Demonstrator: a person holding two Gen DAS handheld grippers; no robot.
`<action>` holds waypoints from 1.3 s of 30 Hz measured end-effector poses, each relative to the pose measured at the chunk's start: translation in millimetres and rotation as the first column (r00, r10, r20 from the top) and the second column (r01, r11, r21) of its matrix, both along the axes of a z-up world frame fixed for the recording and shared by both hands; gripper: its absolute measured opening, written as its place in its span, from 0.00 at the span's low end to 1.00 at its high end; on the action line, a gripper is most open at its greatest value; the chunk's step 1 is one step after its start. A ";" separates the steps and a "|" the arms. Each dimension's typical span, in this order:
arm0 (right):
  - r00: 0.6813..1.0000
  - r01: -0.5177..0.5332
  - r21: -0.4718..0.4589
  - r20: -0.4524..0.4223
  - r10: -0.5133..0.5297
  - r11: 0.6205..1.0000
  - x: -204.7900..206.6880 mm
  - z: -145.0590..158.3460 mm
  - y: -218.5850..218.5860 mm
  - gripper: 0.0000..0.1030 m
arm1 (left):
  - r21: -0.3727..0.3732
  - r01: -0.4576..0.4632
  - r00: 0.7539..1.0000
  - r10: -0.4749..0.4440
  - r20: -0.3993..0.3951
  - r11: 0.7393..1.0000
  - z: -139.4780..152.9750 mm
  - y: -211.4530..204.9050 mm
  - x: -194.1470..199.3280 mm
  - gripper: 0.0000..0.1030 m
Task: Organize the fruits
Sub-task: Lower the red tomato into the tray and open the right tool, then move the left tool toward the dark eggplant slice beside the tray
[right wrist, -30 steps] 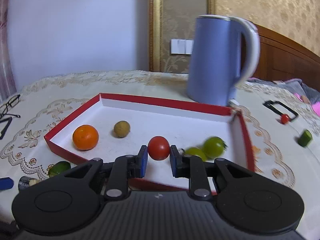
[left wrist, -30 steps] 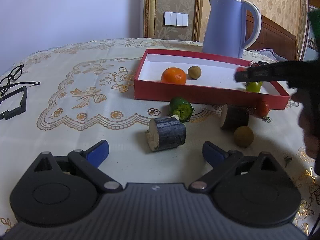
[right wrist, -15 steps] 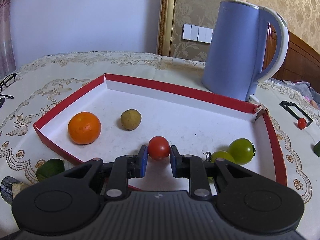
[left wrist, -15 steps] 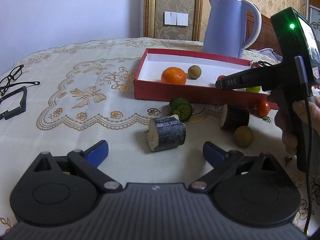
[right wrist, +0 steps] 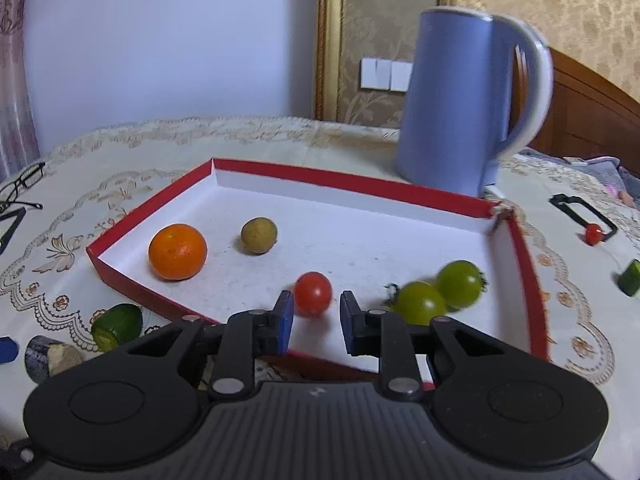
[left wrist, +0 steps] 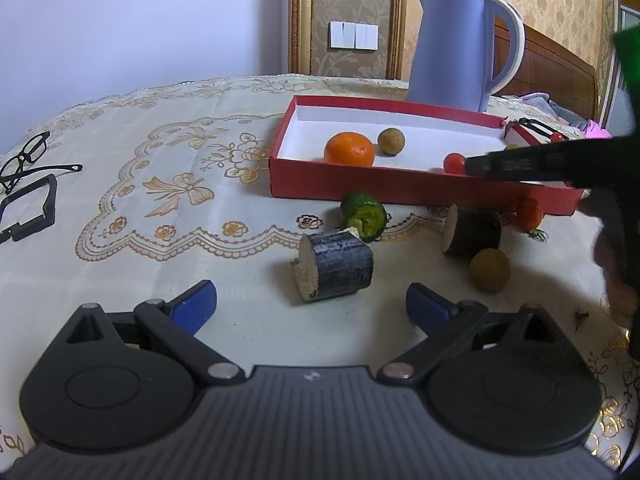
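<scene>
The red tray (right wrist: 352,180) holds an orange (right wrist: 177,251), a brown round fruit (right wrist: 259,235) and two green tomatoes (right wrist: 420,302). A red tomato (right wrist: 313,294) rests on the tray floor at the tips of my right gripper (right wrist: 316,316). Its jaws stand narrowly apart, and white floor shows between the tomato and the right pad. In the left wrist view, my left gripper (left wrist: 310,306) is wide open over the cloth, just short of a dark cane stub (left wrist: 334,266). Beyond the stub lie a cut green fruit (left wrist: 364,216), a second stub (left wrist: 472,230), a brown fruit (left wrist: 490,270) and an orange-red tomato (left wrist: 528,212).
A blue kettle (right wrist: 460,100) stands behind the tray. Glasses (left wrist: 24,156) and a black frame (left wrist: 28,212) lie at the far left. Right of the tray are a small red tomato (right wrist: 593,234) and a green piece (right wrist: 631,278). A hand (left wrist: 616,264) holds the right gripper.
The red tomato was pinched between the right pads; now it sits on the tray floor, free of the right pad, with the gripper drawn back a little. The left gripper has stayed put.
</scene>
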State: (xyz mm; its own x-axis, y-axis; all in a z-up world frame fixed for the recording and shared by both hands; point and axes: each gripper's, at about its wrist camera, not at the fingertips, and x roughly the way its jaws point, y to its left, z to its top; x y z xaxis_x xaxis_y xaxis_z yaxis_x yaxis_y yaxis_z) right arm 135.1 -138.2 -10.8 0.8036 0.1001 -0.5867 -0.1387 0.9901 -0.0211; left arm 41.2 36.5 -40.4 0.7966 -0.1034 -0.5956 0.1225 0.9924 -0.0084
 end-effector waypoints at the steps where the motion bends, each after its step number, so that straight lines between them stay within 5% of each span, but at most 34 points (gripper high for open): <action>1: 1.000 0.005 0.004 0.005 -0.005 1.000 -4.5 2.3 -3.2 0.24 | 0.001 0.000 1.000 0.000 0.000 1.000 0.0 -0.1 0.3 0.98; 4: 1.000 0.019 0.031 0.023 -0.020 0.999 -22.1 9.5 -15.7 0.25 | -0.001 0.001 1.000 -0.001 0.000 1.000 0.2 0.0 0.4 0.98; 9: 0.995 0.071 0.017 0.074 -0.072 0.997 -59.9 15.8 -42.4 0.44 | -0.006 0.001 1.000 -0.001 0.000 1.000 0.8 0.7 -0.1 0.99; 17: 0.972 0.220 0.017 0.083 -0.221 0.975 -97.3 10.3 -89.9 0.44 | 0.000 -0.015 1.000 0.015 0.001 1.000 0.7 0.0 0.2 0.99; 24: 0.919 0.390 0.002 -0.061 -0.390 0.921 -86.7 -6.9 -126.0 0.43 | 0.017 -0.025 1.000 0.025 -0.001 1.000 0.4 -2.5 1.7 0.98; 27: 0.897 0.440 0.017 -0.056 -0.438 0.898 -83.8 -9.2 -135.0 0.44 | 0.025 -0.045 0.999 0.045 -0.002 0.999 1.0 -3.2 3.2 0.98; 32: 0.851 0.525 -0.005 -0.010 -0.525 0.851 -76.8 -12.6 -141.7 0.72 | 0.015 -0.086 0.996 0.086 -0.004 0.996 2.9 -2.1 5.7 0.95; 39: 0.845 0.534 0.018 -0.048 -0.533 0.845 -72.1 -16.5 -149.2 0.77 | 0.015 -0.078 0.997 0.078 -0.004 0.997 4.4 -12.4 10.7 0.82</action>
